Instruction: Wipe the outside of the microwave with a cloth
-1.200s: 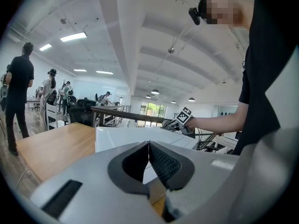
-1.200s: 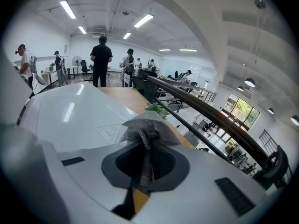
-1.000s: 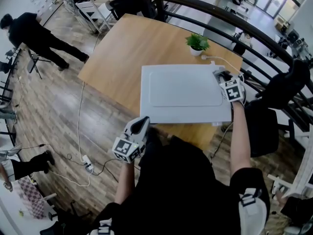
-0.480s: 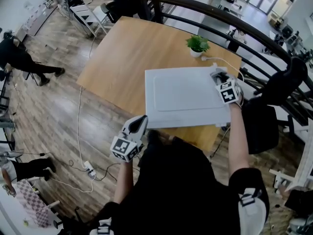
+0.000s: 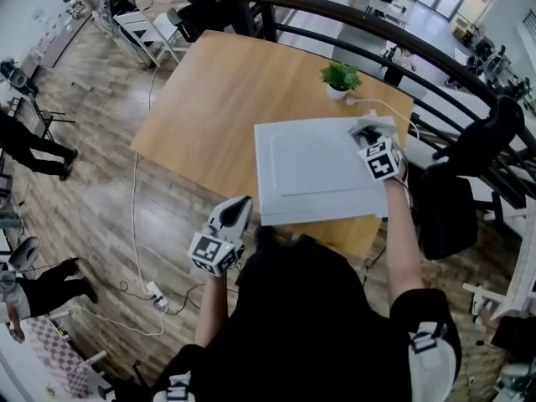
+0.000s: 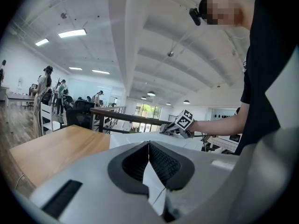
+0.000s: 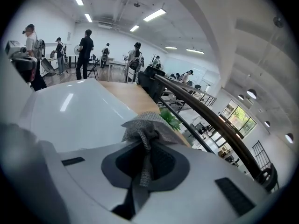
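White microwave, grey cloth.
The microwave sits level; the bunched cloth, pinched in my right gripper, rests on the microwave top's far right corner.

A: Entry one, centre of frame?
B: Wooden table, light oak. Small potted plant at its far edge, upper centre.
A: Surroundings?
B: Dark curved railing, upper right. Black chair, right. White cable on plank floor, left.
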The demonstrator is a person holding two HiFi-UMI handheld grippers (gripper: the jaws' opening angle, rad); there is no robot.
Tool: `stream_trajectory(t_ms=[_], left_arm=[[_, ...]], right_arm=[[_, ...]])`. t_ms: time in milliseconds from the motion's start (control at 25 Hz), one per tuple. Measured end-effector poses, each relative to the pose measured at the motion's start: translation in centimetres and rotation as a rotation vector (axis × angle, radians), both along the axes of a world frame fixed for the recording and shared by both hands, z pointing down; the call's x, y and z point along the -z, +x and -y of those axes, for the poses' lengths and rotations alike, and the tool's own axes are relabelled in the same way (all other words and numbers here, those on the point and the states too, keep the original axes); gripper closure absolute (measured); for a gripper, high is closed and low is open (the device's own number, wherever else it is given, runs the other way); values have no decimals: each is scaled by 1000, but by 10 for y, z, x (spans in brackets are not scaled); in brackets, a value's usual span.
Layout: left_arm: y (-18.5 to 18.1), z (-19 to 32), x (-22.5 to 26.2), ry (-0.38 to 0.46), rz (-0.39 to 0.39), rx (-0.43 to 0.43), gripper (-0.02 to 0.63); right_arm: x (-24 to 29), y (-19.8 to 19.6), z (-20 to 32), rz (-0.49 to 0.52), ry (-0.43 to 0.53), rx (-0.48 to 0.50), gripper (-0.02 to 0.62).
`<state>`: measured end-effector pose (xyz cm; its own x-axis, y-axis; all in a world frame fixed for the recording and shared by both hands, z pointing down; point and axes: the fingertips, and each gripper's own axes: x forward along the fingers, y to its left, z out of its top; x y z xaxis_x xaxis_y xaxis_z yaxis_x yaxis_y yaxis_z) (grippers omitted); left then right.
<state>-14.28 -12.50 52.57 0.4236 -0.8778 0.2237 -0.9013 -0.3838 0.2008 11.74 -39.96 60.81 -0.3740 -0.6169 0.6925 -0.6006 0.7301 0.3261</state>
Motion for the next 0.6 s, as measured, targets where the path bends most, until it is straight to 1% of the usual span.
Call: stream_trajectory(t_ms=[120,320,440,600], left_arm=[[-7,2,-2,-7,-3,-6,603],[-19,5,-4,11,-6,-34,603],[-26,6,-6,-7,-8,-40,603],[-33,9,-8,-3,-14,-58,603]], right_arm=[[-6,-13,-7,10,-23,-2,578],[4,-44,-13,40,12,21,578],[-5,-56,-23,20,-10,30,578],[-7,-77,-32,7,-8,56,578]])
